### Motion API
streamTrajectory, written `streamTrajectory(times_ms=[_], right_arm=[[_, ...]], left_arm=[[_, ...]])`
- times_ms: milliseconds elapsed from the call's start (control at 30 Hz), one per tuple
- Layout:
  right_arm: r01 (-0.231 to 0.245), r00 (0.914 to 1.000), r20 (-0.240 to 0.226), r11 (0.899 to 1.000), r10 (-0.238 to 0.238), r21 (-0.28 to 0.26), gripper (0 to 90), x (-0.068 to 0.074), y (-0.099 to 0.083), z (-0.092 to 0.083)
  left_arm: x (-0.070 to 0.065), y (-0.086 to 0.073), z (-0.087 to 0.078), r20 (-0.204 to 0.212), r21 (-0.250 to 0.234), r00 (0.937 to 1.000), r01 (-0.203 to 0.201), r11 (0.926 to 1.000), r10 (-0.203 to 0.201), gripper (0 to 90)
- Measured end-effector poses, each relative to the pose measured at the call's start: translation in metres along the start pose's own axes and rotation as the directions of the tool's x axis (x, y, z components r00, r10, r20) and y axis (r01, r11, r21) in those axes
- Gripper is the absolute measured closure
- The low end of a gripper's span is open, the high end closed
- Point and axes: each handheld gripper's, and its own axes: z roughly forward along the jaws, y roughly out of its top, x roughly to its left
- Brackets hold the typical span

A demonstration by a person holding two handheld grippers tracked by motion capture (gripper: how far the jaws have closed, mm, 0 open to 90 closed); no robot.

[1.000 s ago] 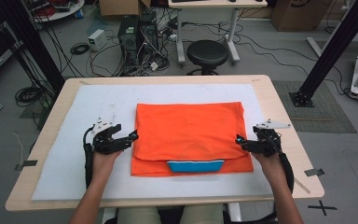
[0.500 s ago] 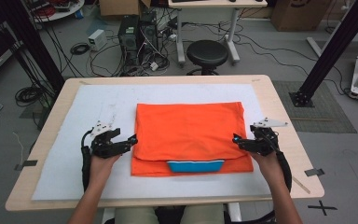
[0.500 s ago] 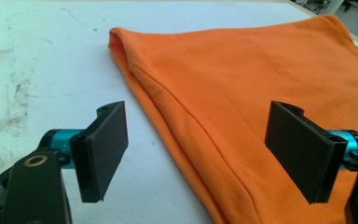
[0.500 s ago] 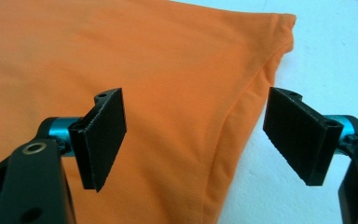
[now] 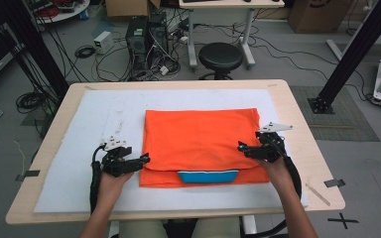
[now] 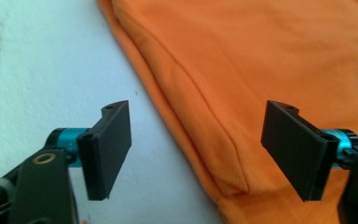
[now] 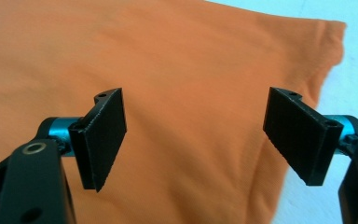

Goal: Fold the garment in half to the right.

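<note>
A folded orange shirt [image 5: 201,144] is lying flat mid-bench while the left tongs [image 5: 141,161] and right tongs [image 5: 242,147], both released wide, are flanking its side edges, seemingly readying another fold.

No readable text, label, brand or number shows anywhere.

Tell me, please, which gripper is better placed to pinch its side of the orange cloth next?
Left, probably. The left gripper is open with the orange cloth edge fold between its jaws; the right gripper, also open, sits over flat fabric inside the edge.
</note>
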Motion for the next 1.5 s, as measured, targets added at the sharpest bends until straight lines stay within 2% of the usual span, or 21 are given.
streamTrajectory(times_ms=[67,200,267,533,867,1167,1300,1367,1500], right_arm=[[0.005,1.0000,-0.008,1.000,-0.005,0.007,21.5,0.004,0.002,0.003],[0.029,0.9991,-0.032,1.000,-0.029,0.012,21.5,0.011,0.009,0.009],[0.039,0.9985,-0.039,0.999,-0.039,0.012,21.5,0.014,0.014,0.011],[0.048,0.9979,-0.044,0.999,-0.047,0.025,21.5,0.020,0.028,0.019],[0.080,0.9938,-0.081,0.996,-0.077,0.042,21.5,0.033,0.043,0.032],[0.127,0.9853,-0.122,0.990,-0.119,0.060,21.5,0.049,0.061,0.047],[0.117,0.9838,-0.145,0.990,-0.106,0.072,21.5,0.057,0.067,0.055],[0.120,0.9809,-0.163,0.990,-0.106,0.077,21.5,0.060,0.069,0.059],[0.129,0.9775,-0.179,0.988,-0.112,0.088,21.5,0.066,0.074,0.068]], left_arm=[[-0.002,-0.002,0.002,-0.014,0.024,0.9999,-0.003,0.9997,0.004,29.6],[-0.006,-0.005,0.006,-0.010,0.036,0.9999,-0.004,0.9993,0.005,35.6],[-0.008,-0.006,0.007,-0.007,0.044,0.9999,-0.009,0.9990,0.009,35.9],[-0.012,-0.010,0.010,-0.014,0.053,0.9997,-0.021,0.9984,0.022,38.7],[-0.013,-0.013,0.010,-0.029,0.057,0.9991,-0.028,0.9980,0.030,44.2],[-0.017,-0.014,0.009,-0.030,0.056,0.9986,-0.041,0.9976,0.043,57.0],[-0.020,-0.015,0.009,-0.027,0.057,0.9980,-0.056,0.9968,0.058,64.4],[-0.020,-0.015,0.008,-0.024,0.059,0.9982,-0.054,0.9968,0.055,67.3],[-0.024,-0.016,0.008,-0.023,0.050,0.9967,-0.076,0.9958,0.077,76.7]])
